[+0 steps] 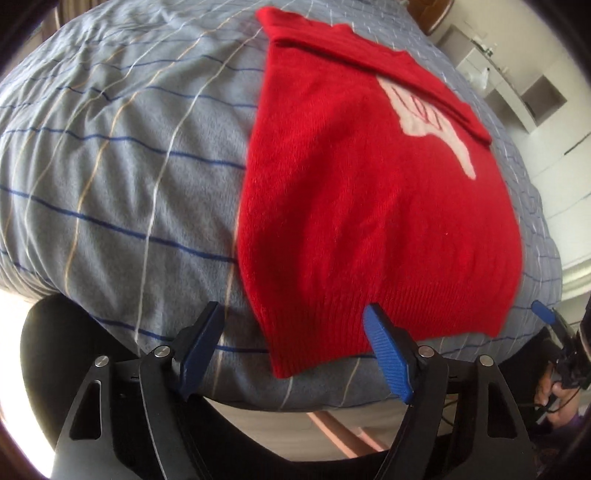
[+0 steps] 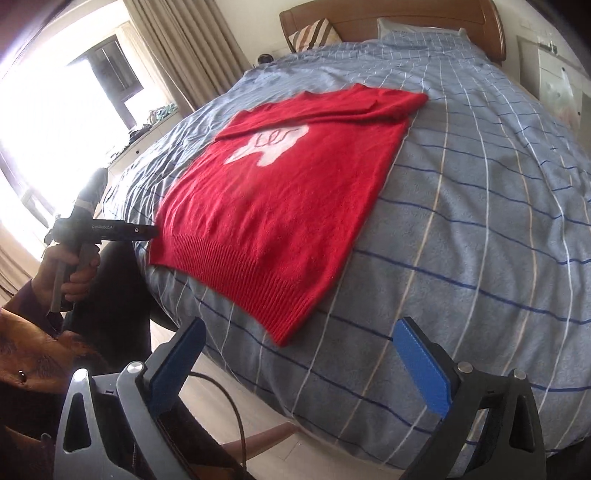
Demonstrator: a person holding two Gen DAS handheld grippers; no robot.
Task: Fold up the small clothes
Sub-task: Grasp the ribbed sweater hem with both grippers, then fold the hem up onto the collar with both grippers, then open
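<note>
Left to right across the bed. My left gripper (image 1: 293, 332) hangs over the near edge of the grey checked duvet (image 1: 110, 166), jaws well apart with nothing between the blue pads; the left pad (image 1: 201, 350) sits over bare duvet, the right pad is seen against the ribbed hem of the red sweater (image 1: 369, 206), whether touching or just above it I cannot tell. From my right wrist view the same gripper appears at the left, its black body level and its tip at the sweater's near left hem corner; my left hand (image 2: 72, 266) is wrapped round its handle, dark sleeve below. The sweater lies flat, front up, in the middle of the duvet, hem towards me at the near edge, a white motif (image 2: 273, 146) on the chest, sleeves folded across the top so the outline is roughly a rectangle. My right gripper (image 2: 306, 358) hovers off the near edge of the bed, to the right of the hem's right corner and clear of the fabric, jaws wide, empty. Further back: striped cushion (image 2: 314, 33), blue pillow (image 2: 417, 29), wooden headboard (image 2: 388, 11); curtains (image 2: 173, 48) and a bright window at far left.
</note>
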